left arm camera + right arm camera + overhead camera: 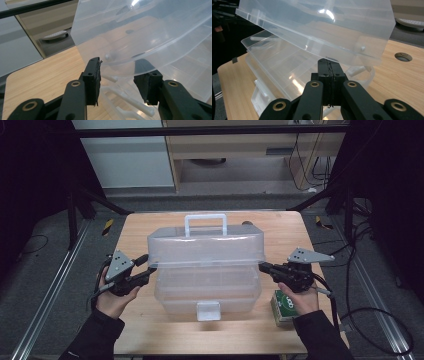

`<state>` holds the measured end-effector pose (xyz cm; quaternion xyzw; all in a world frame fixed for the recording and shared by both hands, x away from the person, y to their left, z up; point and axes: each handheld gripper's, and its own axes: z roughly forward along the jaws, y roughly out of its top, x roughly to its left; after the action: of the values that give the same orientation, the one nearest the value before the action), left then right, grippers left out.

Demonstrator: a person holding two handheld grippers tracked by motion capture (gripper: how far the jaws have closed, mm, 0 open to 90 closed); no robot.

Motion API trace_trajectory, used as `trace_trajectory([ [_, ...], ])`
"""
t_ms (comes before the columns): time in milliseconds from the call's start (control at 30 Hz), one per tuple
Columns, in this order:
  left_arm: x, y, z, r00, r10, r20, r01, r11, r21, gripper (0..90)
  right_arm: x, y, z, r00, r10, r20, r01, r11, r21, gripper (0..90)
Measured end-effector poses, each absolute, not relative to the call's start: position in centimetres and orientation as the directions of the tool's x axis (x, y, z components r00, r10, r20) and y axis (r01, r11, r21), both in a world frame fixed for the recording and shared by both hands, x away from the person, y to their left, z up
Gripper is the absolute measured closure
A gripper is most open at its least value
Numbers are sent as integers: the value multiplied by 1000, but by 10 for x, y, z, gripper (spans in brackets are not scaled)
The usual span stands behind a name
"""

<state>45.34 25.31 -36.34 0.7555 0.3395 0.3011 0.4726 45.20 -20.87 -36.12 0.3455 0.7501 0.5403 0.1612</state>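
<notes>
A clear plastic storage box sits mid-table, its lid (205, 245) tilted up off the base (207, 290), with a white handle (205, 222) on top and a front latch (208, 310). My left gripper (150, 265) is at the lid's left end. In the left gripper view it (120, 77) is open, its jaws either side of the lid's curved rim (125, 60). My right gripper (261, 266) reaches the lid's right end. In the right gripper view it (329, 62) is shut, its tips just under the lid's lower edge (342, 56).
A green and white carton (285, 305) lies on the wooden table (280, 235) under my right hand. A cable hole (403, 56) is in the tabletop behind the box. Metal rails and cables run along the floor beside the table.
</notes>
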Motion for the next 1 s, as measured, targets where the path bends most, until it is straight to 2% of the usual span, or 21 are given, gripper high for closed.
trace_trajectory([
  [233, 453, 252, -362, 588, 794, 153, 223, -341, 913, 612, 452, -208, -362, -710, 693, 126, 341, 181, 923, 882],
  [433, 452, 252, -361, 588, 794, 154, 232, -348, 908, 620, 451, -206, -367, -697, 710, 104, 360, 221, 906, 816],
  [567, 453, 253, -360, 589, 795, 146, 238, -343, 909, 620, 450, -209, -376, -660, 747, 83, 398, 254, 882, 744],
  [767, 453, 253, -359, 589, 795, 145, 241, -344, 907, 623, 454, -215, -394, -608, 789, 89, 461, 259, 849, 682],
  [1000, 454, 253, -356, 589, 796, 140, 246, -342, 907, 628, 459, -203, -410, -594, 799, 90, 509, 287, 812, 665],
])
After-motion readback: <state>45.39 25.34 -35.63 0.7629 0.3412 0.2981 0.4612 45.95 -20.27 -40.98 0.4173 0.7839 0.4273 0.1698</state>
